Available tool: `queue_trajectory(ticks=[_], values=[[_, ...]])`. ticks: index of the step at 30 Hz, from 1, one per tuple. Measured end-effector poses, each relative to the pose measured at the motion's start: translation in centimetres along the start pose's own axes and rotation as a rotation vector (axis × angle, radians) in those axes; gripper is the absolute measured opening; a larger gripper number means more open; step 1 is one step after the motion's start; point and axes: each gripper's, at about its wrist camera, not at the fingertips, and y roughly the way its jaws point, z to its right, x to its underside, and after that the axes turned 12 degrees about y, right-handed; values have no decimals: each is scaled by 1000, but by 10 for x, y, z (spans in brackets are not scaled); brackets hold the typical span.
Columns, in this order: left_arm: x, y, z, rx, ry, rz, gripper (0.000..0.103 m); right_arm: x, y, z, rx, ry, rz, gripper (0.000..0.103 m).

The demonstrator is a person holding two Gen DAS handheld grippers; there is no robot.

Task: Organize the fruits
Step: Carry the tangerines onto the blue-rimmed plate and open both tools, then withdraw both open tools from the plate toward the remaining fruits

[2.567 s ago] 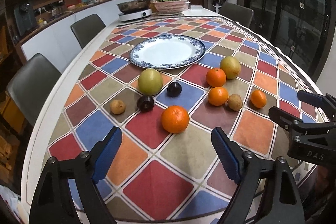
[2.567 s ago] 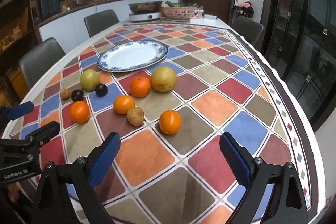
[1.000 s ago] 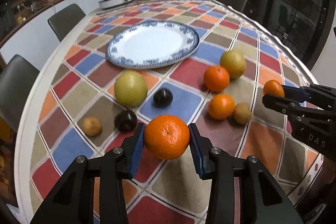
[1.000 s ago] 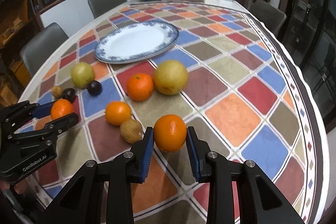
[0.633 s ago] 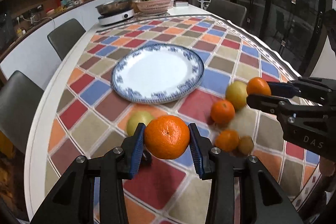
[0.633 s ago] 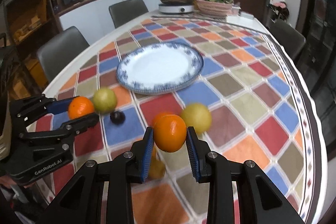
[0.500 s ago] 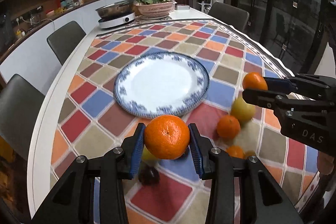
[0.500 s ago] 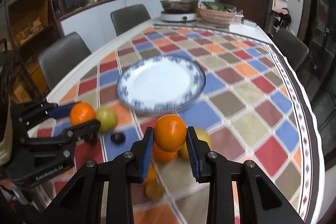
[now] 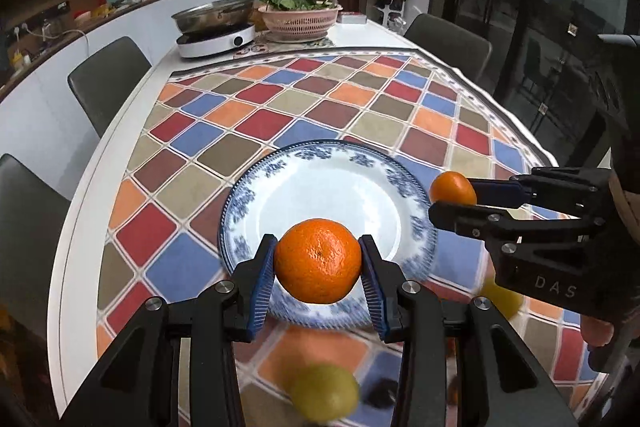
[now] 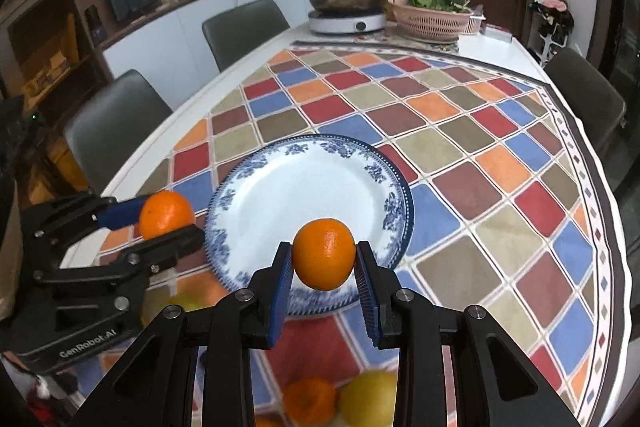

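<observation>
My left gripper [image 9: 319, 263] is shut on a large orange [image 9: 319, 261] and holds it in the air over the near rim of the blue-and-white plate [image 9: 280, 179]. My right gripper [image 10: 323, 255] is shut on a smaller orange [image 10: 324, 253], also held above the near edge of the plate [image 10: 260, 187]. The plate has nothing on it. Each gripper shows in the other's view: the right one [image 9: 452, 197] beside the plate's right rim, the left one [image 10: 168, 217] beside its left rim.
Other fruit lies blurred on the checked tablecloth below the grippers: a green-yellow fruit [image 9: 324, 393], a yellow one [image 10: 370, 401] and an orange [image 10: 310, 401]. An induction cooker with a pan [image 9: 216, 37] and a pink basket [image 9: 300, 21] stand at the far end. Chairs surround the table.
Both grippers closed on an orange each, lifted them off the cloth and carried them forward to the plate. The plate now lies right under both oranges.
</observation>
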Motion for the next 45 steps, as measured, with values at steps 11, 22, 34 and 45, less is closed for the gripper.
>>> queue_trajectory(ticks=[11,22,34,45], values=[[-14,80,-33,13,-5,-129,40,-37,75,8,7,21,-104,32],[-21,110,-40,14,9,-179,41,-53,103,13,17,24,-123,32],[-19,65,-33,-58,17,-134,61,-50,68,16,57,46,-34,47],[10,-18,-9,-80,-8,-32,70,-10,-2,-2,53,5,37,54]])
